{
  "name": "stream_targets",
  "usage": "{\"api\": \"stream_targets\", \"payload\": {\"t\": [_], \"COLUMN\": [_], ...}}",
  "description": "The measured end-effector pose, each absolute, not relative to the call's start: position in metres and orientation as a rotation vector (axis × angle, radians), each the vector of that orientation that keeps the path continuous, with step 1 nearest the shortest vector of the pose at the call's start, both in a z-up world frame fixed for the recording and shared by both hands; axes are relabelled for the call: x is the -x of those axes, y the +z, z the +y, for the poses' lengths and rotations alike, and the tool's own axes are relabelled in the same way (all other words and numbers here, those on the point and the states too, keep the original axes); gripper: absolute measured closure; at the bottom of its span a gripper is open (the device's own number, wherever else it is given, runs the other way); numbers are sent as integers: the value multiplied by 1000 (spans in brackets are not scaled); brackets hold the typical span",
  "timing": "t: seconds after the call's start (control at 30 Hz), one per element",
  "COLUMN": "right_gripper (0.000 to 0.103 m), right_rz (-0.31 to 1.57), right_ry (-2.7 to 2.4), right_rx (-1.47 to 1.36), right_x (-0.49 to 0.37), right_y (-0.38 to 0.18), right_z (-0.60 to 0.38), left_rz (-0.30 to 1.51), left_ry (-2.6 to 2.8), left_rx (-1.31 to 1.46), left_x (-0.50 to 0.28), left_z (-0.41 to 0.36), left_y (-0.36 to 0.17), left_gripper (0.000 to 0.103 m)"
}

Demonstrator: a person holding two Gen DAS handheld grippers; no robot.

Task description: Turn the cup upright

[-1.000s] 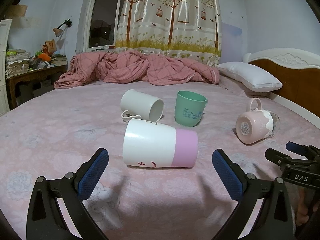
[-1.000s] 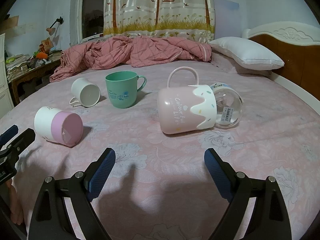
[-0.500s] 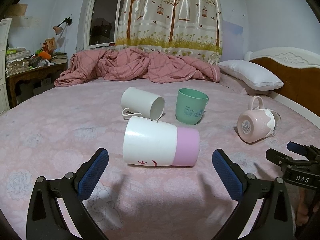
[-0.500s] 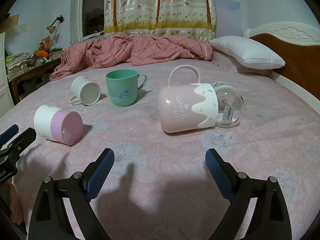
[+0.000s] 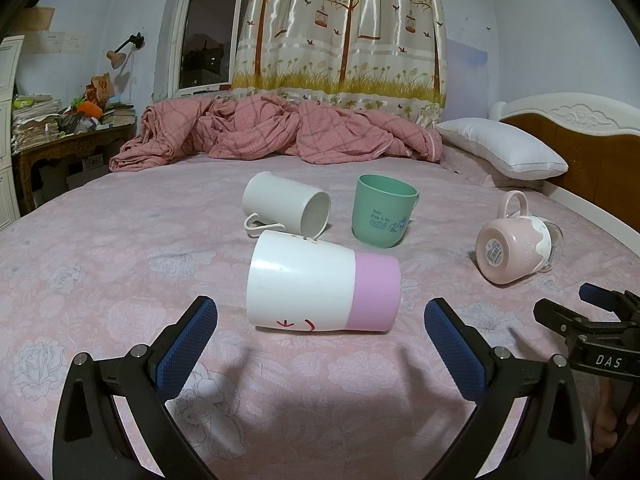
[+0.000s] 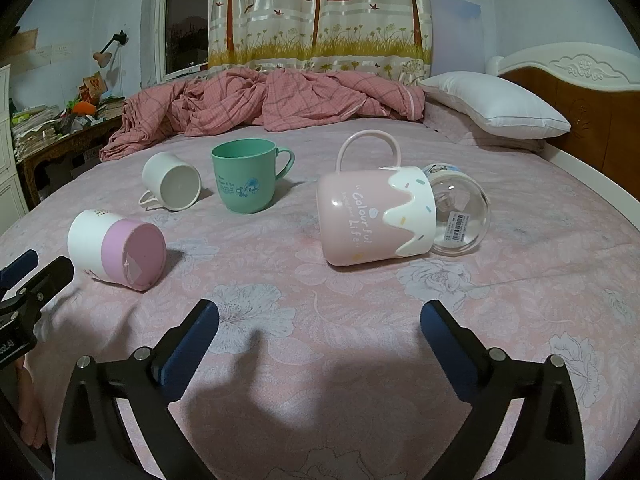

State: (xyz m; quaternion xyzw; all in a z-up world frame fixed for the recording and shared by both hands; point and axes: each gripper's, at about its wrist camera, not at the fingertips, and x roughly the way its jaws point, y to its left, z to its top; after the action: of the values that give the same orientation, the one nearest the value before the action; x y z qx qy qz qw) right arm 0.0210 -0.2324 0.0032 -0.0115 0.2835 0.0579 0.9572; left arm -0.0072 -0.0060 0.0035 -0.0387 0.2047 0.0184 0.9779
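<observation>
A white cup with a pink base (image 5: 320, 286) lies on its side on the pink bed sheet, just ahead of my open, empty left gripper (image 5: 320, 340); it also shows in the right wrist view (image 6: 116, 250). A pink mug with a white drip rim (image 6: 374, 216) lies on its side with its handle up, ahead of my open, empty right gripper (image 6: 320, 340). A clear glass (image 6: 460, 210) lies against its mouth. A white mug (image 5: 286, 210) lies on its side. A green mug (image 5: 382, 210) stands upright.
A crumpled pink quilt (image 5: 276, 132) lies at the far side of the bed. A white pillow (image 5: 500, 152) and a wooden headboard (image 5: 592, 148) are at the right. A cluttered desk (image 5: 68, 136) stands at the left.
Both grippers have drifted slightly; the cups sit a little higher in the views. No cup has moved, and both grippers stay open.
</observation>
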Motion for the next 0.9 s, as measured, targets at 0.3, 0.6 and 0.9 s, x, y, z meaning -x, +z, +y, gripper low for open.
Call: {"api": "stream_targets", "payload": {"t": [0.3,0.6,0.9], "right_gripper": [0,0,0], "right_rz": [602,601,601], "right_ry": [122,121,121], "right_rx": [35,35,35], "right_x": [-27,-27,-26], "right_y": [-3,-3,-3], "right_z": [-229,-228,-228], "left_rz": [413,414,416], "left_ry": [37,37,38], "left_rx": [78,77,76], "left_x": [7,6,6], "left_z": [-6,-6,-6], "left_y": [4,5,6], "left_gripper": [0,0,0]}}
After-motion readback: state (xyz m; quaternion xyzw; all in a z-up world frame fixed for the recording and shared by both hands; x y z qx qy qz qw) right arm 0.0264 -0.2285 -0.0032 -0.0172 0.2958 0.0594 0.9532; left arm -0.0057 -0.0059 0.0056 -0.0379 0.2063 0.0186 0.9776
